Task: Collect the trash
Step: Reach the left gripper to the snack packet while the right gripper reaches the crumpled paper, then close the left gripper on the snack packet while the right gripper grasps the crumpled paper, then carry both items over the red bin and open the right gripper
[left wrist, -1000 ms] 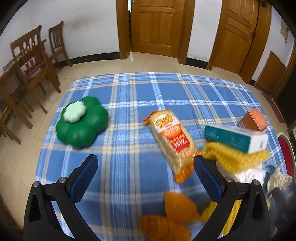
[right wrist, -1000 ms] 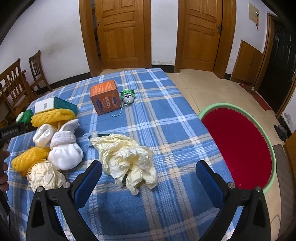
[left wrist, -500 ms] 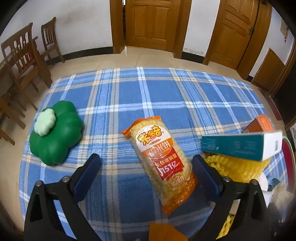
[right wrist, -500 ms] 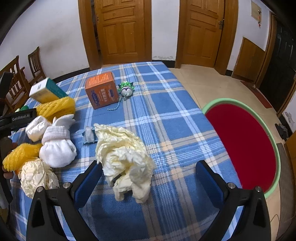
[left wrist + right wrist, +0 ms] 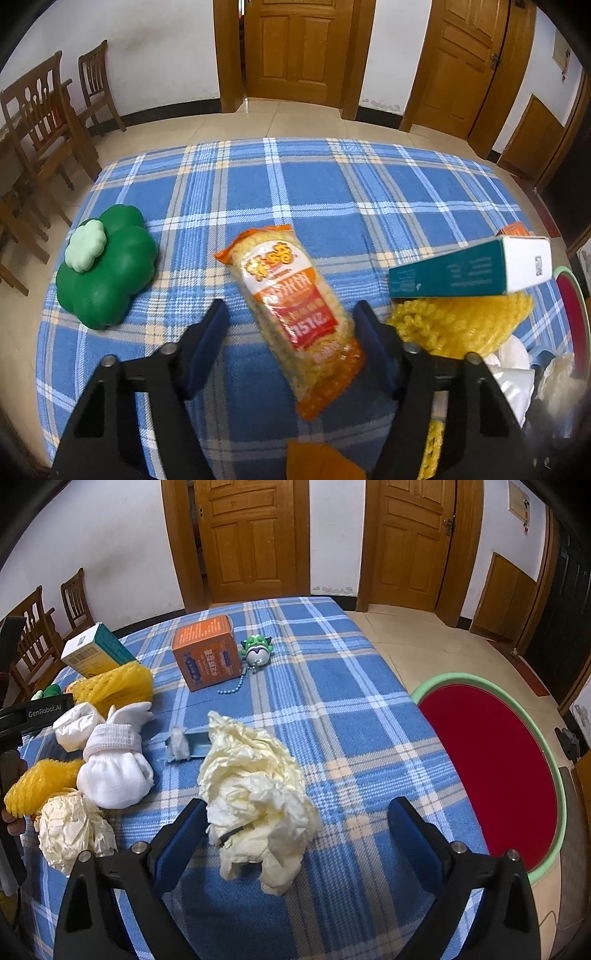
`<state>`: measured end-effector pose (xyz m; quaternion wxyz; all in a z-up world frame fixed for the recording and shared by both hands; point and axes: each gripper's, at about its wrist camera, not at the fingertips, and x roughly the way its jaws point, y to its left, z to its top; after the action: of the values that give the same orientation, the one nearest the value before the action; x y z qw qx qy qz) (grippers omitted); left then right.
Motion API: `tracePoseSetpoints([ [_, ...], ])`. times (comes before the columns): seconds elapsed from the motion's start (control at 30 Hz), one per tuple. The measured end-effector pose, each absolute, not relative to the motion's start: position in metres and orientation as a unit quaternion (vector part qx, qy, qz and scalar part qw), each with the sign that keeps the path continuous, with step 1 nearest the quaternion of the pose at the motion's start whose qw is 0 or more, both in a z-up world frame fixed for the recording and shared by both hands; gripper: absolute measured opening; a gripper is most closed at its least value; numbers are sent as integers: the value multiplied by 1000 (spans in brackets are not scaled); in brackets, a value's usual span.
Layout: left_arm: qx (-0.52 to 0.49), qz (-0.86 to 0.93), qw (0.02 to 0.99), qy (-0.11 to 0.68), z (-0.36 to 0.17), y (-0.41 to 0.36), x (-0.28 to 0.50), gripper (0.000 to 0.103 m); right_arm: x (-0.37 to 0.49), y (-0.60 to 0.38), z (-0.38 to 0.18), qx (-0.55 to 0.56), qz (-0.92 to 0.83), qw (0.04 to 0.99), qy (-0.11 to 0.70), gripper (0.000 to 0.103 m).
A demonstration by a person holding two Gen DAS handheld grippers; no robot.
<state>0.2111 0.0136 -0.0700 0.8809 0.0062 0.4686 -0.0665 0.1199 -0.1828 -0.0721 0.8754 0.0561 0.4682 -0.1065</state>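
In the left wrist view, an orange snack packet (image 5: 295, 317) lies on the blue plaid tablecloth (image 5: 332, 192). My left gripper (image 5: 291, 332) is open, its fingers on either side of the packet's near half. In the right wrist view, a big crumpled cream paper (image 5: 255, 794) lies between the open fingers of my right gripper (image 5: 295, 830), close to the left finger. A red basin with a green rim (image 5: 495, 768) stands on the floor to the right of the table.
A teal box (image 5: 469, 269) rests on yellow foam netting (image 5: 461, 321). A green flower-shaped cushion (image 5: 103, 266) lies at left. An orange box (image 5: 207, 657), a green toy (image 5: 256, 651), white cloth bundles (image 5: 114, 768), another paper ball (image 5: 70, 827) and wooden chairs (image 5: 40, 122) are around.
My left gripper has moved forward over the snack packet and its fingers have narrowed around it. My right gripper has moved forward until the crumpled paper lies between its fingers.
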Motion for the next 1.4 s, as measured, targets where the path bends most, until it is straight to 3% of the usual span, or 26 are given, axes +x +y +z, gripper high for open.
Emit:
tracePoseSetpoints([
  [0.03,5,-68,881,468,-69,14,210,56,119,-182,-72,54,-107,875,468,96],
  [0.13,-5,-69,880,469,-68,17,208,54,115,-180,-69,51,-104,879,462,82],
  [0.27,-24,-77,881,466,-63,23,198,53,110,-180,-67,46,-101,883,456,62],
  [0.33,-29,-79,885,459,-58,24,190,53,107,-181,-66,48,-97,885,452,47],
  [0.43,-34,-80,891,445,-49,23,176,53,102,-184,-64,62,-87,887,449,38],
  [0.9,-49,-112,906,405,6,4,117,53,69,-202,-33,92,-71,908,402,36],
  [1.4,-25,-187,898,398,30,-71,88,53,42,-266,-12,133,-115,908,381,36],
])
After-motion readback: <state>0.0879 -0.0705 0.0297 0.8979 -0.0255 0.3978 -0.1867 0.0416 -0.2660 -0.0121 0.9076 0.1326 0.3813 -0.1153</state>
